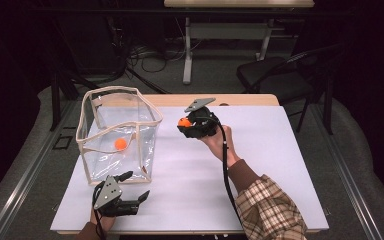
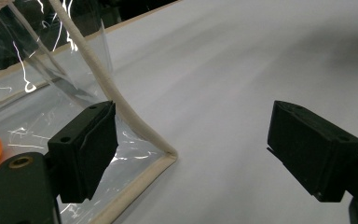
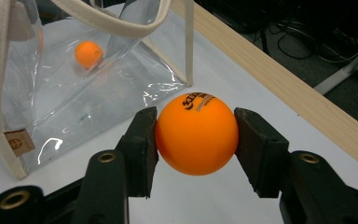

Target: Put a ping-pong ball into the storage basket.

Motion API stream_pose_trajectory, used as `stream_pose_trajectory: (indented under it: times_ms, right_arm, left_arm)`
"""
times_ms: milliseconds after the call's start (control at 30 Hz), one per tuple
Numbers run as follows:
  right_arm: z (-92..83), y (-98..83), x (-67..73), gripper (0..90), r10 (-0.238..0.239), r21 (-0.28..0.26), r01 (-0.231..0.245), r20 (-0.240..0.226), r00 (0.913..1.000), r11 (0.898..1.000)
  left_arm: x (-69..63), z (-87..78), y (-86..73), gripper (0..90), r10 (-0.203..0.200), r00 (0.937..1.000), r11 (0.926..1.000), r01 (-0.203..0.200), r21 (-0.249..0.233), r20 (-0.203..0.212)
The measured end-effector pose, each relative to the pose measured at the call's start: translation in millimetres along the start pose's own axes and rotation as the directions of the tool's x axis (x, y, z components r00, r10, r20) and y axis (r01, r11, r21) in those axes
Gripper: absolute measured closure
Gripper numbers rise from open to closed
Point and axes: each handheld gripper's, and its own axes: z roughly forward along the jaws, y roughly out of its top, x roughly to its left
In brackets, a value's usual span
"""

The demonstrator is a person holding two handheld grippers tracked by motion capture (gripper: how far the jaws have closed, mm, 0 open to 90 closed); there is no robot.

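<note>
Near edge of the table (image 1: 190, 200): the left tool (image 1: 136, 188) is seen resting low, jaws wide apart, nothing between them. In the left gripper view one jaw sits just beside the bottom corner of the clear bag (image 2: 74, 93), by its cream edging; whether it touches the film cannot be told.

Mid-table: the right tool (image 1: 184, 123) is held raised, jaws clamped on an orange ball (image 3: 196, 134), pads pressed on opposite sides across its widest part. Black print is seen on top of the ball.

Handling, as judged: the ball looks like a table-tennis type, so very light, hollow, smooth, hard-shelled. Slip and pop-out are likely if the grip is off-centre; a dent is possible if it is squeezed hard. The hold is best taken straight across the equator, as it is now.

The bag is judged thin, floppy and glossy; the walls are kept upright by the cream trim (image 1: 111, 91) alone and the mouth is open upward. The trim is the sensible place for a hold, not the film.

Farther, left of the held ball: a second orange ball (image 1: 121, 144) is seen lying inside the bag, on its floor.

Count: two tools, two orange balls (one clamped, one bagged), one bag, one table.
</note>
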Motion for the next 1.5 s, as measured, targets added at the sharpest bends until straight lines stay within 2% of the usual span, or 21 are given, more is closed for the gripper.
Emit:
stream_pose_trajectory:
  times_ms: [1033, 1500]
  right_arm:
    - [-2.9, 27.1, 0.0, 51.0, -0.023, -0.026, 0.023, -0.008, 0.9997, 0.999]
    - [-0.7, 33.2, -0.2, 51.0, -0.023, -0.034, 0.023, -0.011, 0.9997, 0.999]
  left_arm:
    - [0.1, -0.1, 0.0, 15.9, 0.000, 1.0000, 1.0000, 0.000, -0.001, 0.000]
    - [0.0, 0.2, 0.0, 15.9, -0.001, 1.0000, 1.0000, 0.001, -0.001, 0.001]
